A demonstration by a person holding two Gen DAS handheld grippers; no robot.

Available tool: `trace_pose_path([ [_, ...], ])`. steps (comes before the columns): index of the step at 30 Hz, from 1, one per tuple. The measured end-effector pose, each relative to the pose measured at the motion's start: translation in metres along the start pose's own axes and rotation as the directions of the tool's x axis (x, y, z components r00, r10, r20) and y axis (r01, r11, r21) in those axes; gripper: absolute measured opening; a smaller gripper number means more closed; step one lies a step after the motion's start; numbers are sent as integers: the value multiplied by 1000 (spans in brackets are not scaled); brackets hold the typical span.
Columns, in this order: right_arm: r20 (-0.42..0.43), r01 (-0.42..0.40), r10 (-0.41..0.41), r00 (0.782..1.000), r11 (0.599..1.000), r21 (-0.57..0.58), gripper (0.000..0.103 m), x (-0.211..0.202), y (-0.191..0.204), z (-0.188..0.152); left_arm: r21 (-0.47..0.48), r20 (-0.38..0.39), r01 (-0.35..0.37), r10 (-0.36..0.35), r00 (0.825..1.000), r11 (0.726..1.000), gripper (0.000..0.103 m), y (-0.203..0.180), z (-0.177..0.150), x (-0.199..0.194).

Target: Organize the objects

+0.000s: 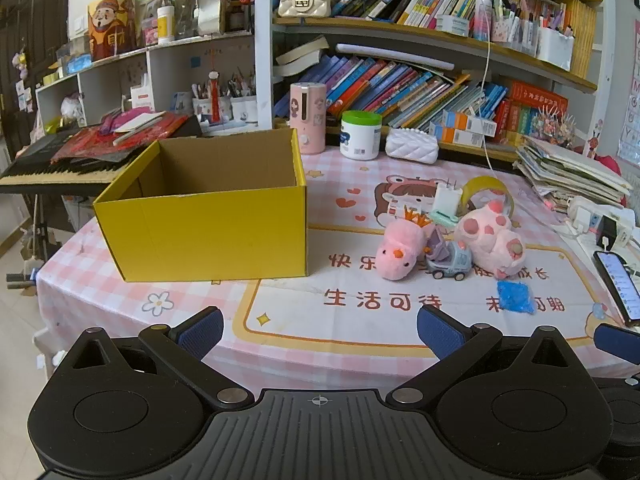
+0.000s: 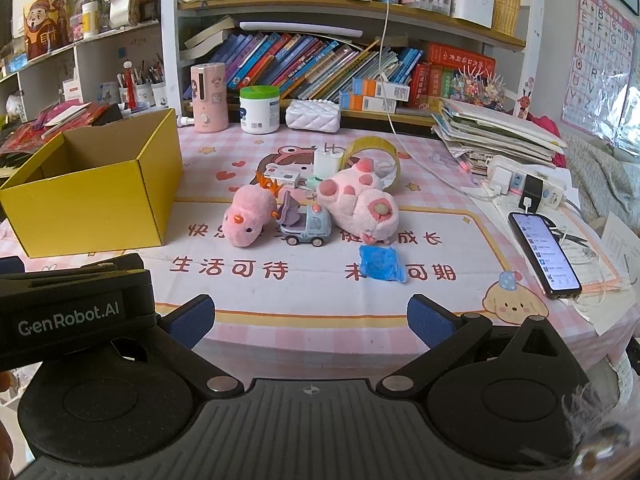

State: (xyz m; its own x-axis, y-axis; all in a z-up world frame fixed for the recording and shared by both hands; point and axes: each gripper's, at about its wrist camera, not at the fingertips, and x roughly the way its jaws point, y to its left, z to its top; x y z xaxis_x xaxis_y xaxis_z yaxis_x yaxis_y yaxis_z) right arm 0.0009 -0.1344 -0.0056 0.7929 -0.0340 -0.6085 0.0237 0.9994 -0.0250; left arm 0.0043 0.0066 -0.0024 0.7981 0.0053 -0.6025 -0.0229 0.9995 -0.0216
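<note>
Your left gripper [image 1: 320, 330] and your right gripper [image 2: 310, 318] both hang over the near edge of the pink checked tablecloth [image 1: 360, 332], side by side, each with its blue-padded jaws spread wide and nothing between them; both tilt down toward the table. Ahead of your left gripper and a little to its left stands the big open yellow cardboard box [image 1: 208, 220], upright, and what shows of its brown inside is bare; from your right gripper the same box [image 2: 92, 196] sits far off to the left. Straight ahead of your right gripper, and ahead-right of your left one, the loose things are bunched together. Farthest right in the bunch lies the larger pink plush paw-shaped toy [image 2: 360, 204], and behind it, touching or very nearly so, a roll of yellow tape [image 2: 374, 152] stands on edge. Left of the paw lies the smaller pink plush animal with orange spikes [image 2: 250, 218]. Between the two plush toys sits a small grey-blue toy car with a purple part on its back [image 2: 306, 226], pressed close to both. Behind the car stand a white plug-in charger [image 2: 326, 162] and a flat white box [image 2: 282, 176]. Nearest your right gripper, just in front of the paw, lies a small crumpled blue packet [image 2: 380, 264], apart from both grippers. Off to your right gripper's right a lit black phone [image 2: 544, 252] lies flat.
</note>
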Motion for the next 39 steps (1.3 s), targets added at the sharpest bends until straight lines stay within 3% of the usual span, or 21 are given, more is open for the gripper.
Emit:
trace_pose_path([
  [39,5,19,-19,1000,1000,0,103,1,-2,0,7,-5,19,-19,1000,1000,103,0,2,4],
])
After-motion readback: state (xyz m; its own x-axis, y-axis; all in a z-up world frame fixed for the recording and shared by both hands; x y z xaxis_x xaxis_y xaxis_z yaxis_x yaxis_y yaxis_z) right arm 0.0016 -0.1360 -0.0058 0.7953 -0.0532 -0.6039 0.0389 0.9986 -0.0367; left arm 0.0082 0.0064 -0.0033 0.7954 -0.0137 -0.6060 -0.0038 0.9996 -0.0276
